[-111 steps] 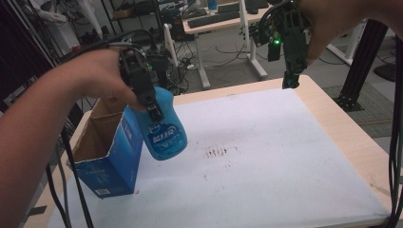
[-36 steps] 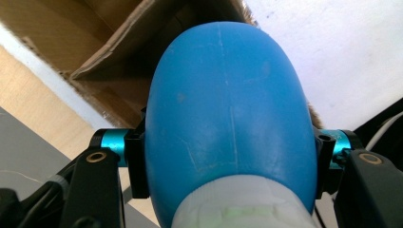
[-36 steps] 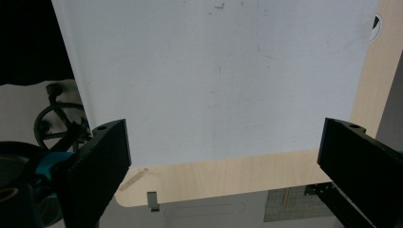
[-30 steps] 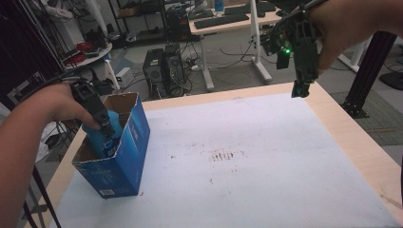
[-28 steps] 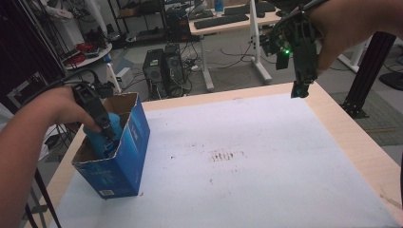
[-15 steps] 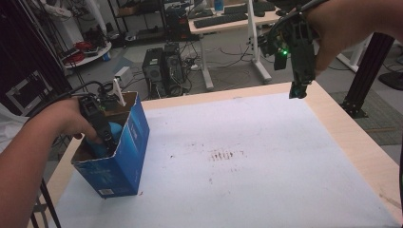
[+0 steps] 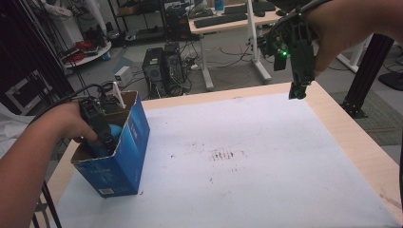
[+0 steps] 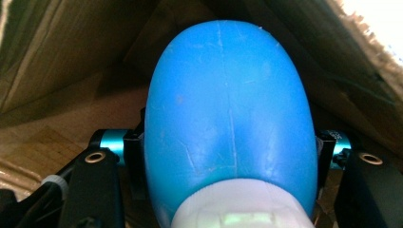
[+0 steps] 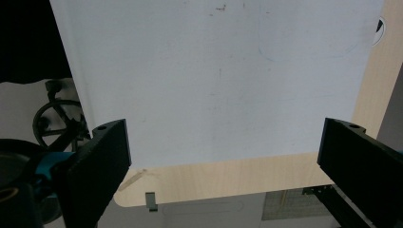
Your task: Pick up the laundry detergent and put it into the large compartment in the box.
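Left gripper (image 7: 105, 137) sunk deeper into the blue cardboard box (image 7: 124, 156) at the counter's (image 7: 266, 190) left edge, jaws clamped on the blue bottle (image 8: 228, 118) now inside, right gripper (image 7: 298, 90) still raised at the far edge, jaws wide apart, empty.

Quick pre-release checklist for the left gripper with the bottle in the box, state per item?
1. Left gripper clamped on the blue bottle: ok, jaws press both sides.
2. Bottle inside the blue cardboard box: ok, cardboard walls surround it in the left gripper view.
3. Bottle resting on the box floor: cannot tell, its base is hidden.
4. Box upright on the table: ok.
5. Right gripper out of the way: ok, open, held above the far right edge.
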Demonstrator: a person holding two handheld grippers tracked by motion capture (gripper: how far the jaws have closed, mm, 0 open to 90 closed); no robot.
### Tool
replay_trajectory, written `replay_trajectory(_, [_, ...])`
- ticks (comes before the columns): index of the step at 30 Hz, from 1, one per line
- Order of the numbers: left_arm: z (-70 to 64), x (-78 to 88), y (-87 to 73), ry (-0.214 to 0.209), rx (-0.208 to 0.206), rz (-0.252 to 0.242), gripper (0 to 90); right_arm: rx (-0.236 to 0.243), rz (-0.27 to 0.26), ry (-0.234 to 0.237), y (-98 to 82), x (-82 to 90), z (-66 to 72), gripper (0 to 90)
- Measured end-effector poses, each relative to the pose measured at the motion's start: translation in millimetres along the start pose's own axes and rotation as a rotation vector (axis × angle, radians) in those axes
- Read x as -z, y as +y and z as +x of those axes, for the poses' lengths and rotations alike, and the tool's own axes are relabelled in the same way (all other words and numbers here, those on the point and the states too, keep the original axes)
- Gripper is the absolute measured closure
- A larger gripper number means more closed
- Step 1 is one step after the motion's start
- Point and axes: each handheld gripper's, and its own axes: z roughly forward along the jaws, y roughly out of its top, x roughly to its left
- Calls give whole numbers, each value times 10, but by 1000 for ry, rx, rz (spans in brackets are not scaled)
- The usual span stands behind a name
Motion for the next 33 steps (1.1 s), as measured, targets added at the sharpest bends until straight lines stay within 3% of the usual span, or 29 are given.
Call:
replay_trajectory(10, [-10, 35, 22, 8, 35, -10, 328, -1, 0, -4, -24, 11, 11, 27])
replay_trajectory(23, [-48, 206, 2, 10, 22, 9, 295, -16, -10, -6, -93, 34, 32, 27])
replay_trajectory(31, [-83, 422, -30, 16, 9, -6, 253, -15, -12, -8, -100, 42, 40, 27])
replay_trajectory(33, [-104, 554, -40, 24, -4, -20, 238, -14, -14, -7, -103, 46, 39, 27])
